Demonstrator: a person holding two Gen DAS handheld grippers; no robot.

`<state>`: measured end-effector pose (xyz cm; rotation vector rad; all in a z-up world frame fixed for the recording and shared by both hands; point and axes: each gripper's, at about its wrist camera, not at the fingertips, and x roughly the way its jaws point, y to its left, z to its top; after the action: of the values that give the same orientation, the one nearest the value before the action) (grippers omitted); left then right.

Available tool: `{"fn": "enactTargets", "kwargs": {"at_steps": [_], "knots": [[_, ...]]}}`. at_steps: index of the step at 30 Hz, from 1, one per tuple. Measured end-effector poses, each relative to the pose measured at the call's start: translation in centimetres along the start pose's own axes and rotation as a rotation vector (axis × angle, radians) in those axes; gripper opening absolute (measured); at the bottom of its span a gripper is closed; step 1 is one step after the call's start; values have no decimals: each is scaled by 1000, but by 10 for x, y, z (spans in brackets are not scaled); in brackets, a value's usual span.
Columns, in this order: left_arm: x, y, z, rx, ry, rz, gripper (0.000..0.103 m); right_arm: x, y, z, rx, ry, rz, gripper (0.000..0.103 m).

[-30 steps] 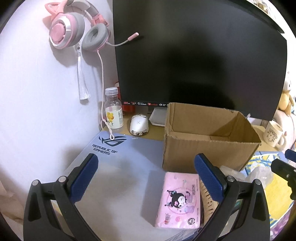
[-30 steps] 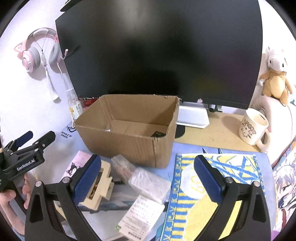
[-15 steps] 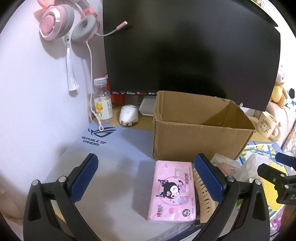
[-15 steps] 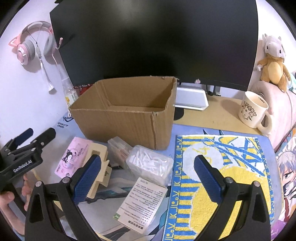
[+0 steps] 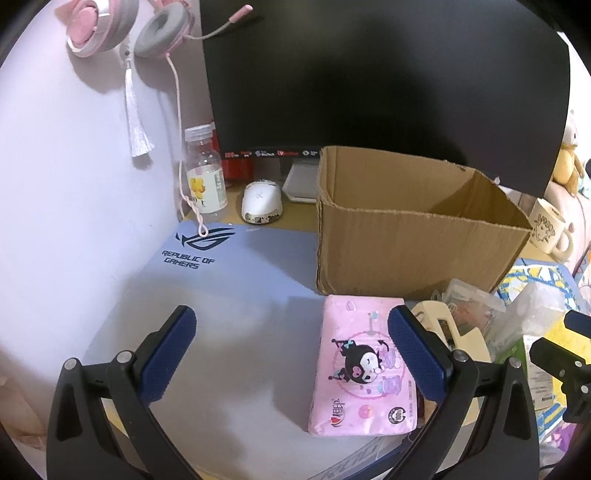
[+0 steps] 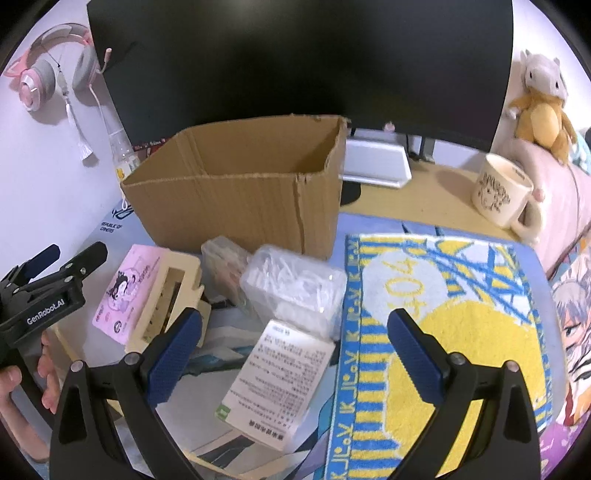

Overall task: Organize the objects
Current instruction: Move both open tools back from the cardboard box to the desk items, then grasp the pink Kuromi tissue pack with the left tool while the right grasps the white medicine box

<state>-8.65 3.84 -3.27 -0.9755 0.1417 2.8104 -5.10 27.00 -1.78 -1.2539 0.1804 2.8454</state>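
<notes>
Over pink tissue pack [image 5: 364,369], left tongs [image 5: 291,354] lower, closer vs 1 s ago.

Ahead of my jaws stands a dark monitor [image 5: 388,74]. Up left of them I see a pink headset [image 5: 122,27] on the wall, a bottle [image 5: 205,181] and a white mouse [image 5: 261,203]; far right, a mug [image 6: 502,192] and a plush toy [image 6: 543,107].
</notes>
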Motion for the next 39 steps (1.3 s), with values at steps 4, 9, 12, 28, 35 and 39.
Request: {"fn": "enactTargets", "kwargs": {"at_steps": [4, 9, 12, 28, 35, 39], "knots": [[3, -4, -2, 20, -4, 9, 103, 2, 3, -2, -10, 8, -5, 103], [11, -8, -5, 39, 22, 4, 103, 7, 5, -4, -17, 22, -19, 103], [17, -11, -5, 36, 47, -29, 103, 11, 2, -5, 7, 30, -27, 103], [38, -19, -10, 23, 149, -132, 103, 35, -2, -11, 57, 148, -30, 103], [44, -26, -14, 41, 190, -164, 103, 48, -2, -13, 78, 221, -2, 103], [50, -29, -17, 78, 226, -137, 103, 53, 1, -16, 80, 250, 6, 103]]}}
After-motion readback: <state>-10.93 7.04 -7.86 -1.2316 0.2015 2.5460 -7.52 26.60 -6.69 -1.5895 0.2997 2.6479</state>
